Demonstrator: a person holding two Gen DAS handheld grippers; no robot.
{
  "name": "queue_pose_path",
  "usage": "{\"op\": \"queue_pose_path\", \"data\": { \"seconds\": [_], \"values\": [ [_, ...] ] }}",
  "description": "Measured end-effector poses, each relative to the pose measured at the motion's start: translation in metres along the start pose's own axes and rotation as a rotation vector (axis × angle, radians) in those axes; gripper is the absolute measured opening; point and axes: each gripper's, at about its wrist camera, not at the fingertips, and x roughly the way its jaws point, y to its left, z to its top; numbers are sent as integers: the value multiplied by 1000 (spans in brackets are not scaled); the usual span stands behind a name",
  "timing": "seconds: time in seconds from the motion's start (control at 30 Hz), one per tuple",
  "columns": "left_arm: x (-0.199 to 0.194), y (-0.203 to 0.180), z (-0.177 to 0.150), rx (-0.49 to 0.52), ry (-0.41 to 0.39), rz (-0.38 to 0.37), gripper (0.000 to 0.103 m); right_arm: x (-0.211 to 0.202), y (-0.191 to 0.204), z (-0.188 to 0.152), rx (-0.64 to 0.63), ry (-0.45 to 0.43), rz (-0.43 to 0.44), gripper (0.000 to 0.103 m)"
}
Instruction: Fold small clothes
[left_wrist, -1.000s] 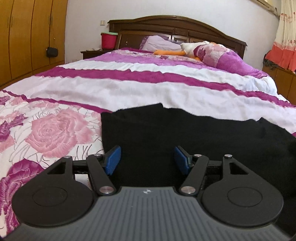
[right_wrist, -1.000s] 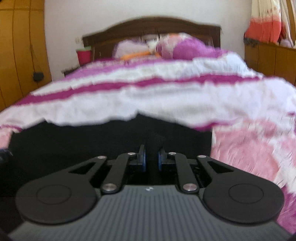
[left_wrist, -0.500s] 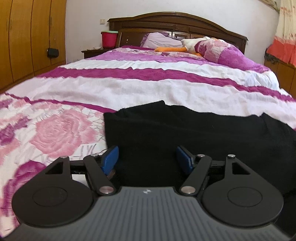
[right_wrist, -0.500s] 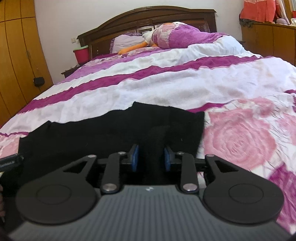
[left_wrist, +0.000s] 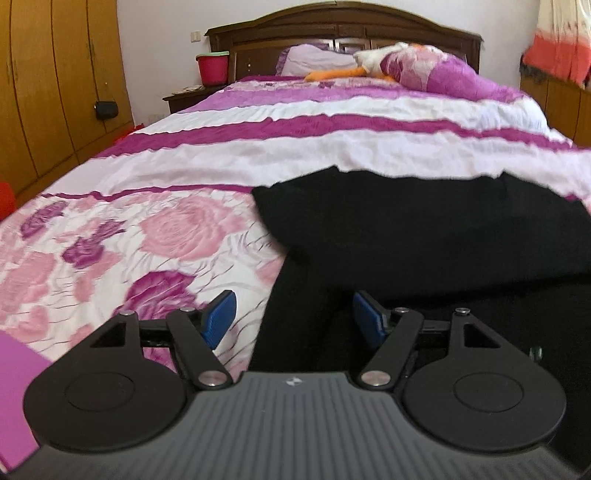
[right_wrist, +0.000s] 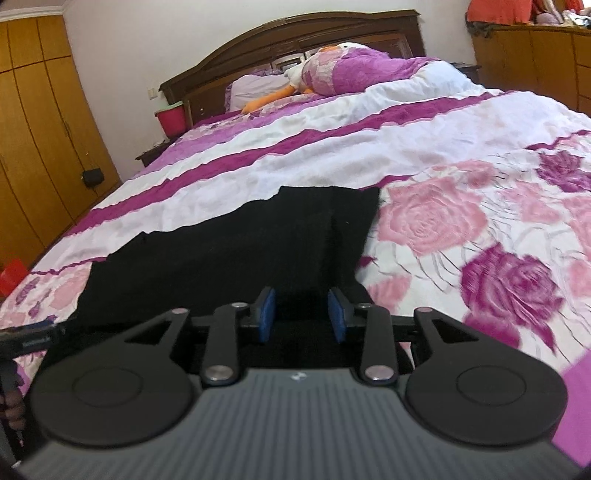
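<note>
A black garment (left_wrist: 424, 236) lies spread on the flowered bedspread, folded over so an upper layer rests on a lower one. My left gripper (left_wrist: 293, 319) is open, its blue pads straddling the garment's near left edge. The garment also shows in the right wrist view (right_wrist: 236, 251). My right gripper (right_wrist: 302, 314) is open above the garment's near right part, with black cloth showing between the pads. The left gripper's body (right_wrist: 29, 338) shows at the left edge of the right wrist view.
The bedspread (left_wrist: 147, 236) is pink and purple with white bands. Pillows and a plush toy (left_wrist: 406, 62) lie at the wooden headboard (left_wrist: 343, 22). A red bucket (left_wrist: 212, 68) stands on a nightstand. Wooden wardrobes (left_wrist: 55, 81) line the left wall.
Both grippers pulled back toward the foot of the bed and rose. The right gripper's jaws went from nearly shut to open. The left gripper stayed open and shifted left off the cloth's middle.
</note>
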Motion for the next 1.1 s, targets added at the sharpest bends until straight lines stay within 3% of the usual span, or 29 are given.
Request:
{"op": "queue_pose_path", "data": {
  "seconds": [0.03, 0.07, 0.23, 0.6, 1.1],
  "values": [
    [-4, 1, -2, 6, 4, 0, 75, -5, 0, -2, 2, -7, -6, 54],
    [-8, 2, -4, 9, 9, -3, 75, -11, 1, -5, 4, -16, -10, 56],
    [-27, 7, -12, 25, 21, 16, 75, -32, 2, -14, 19, -5, -5, 56],
    [-73, 27, -23, -30, 24, -22, 75, -81, 6, -42, 11, 19, 12, 56],
    [-107, 47, -55, -53, 48, -42, 75, -103, 0, -72, 26, 58, -23, 56]
  ]
}}
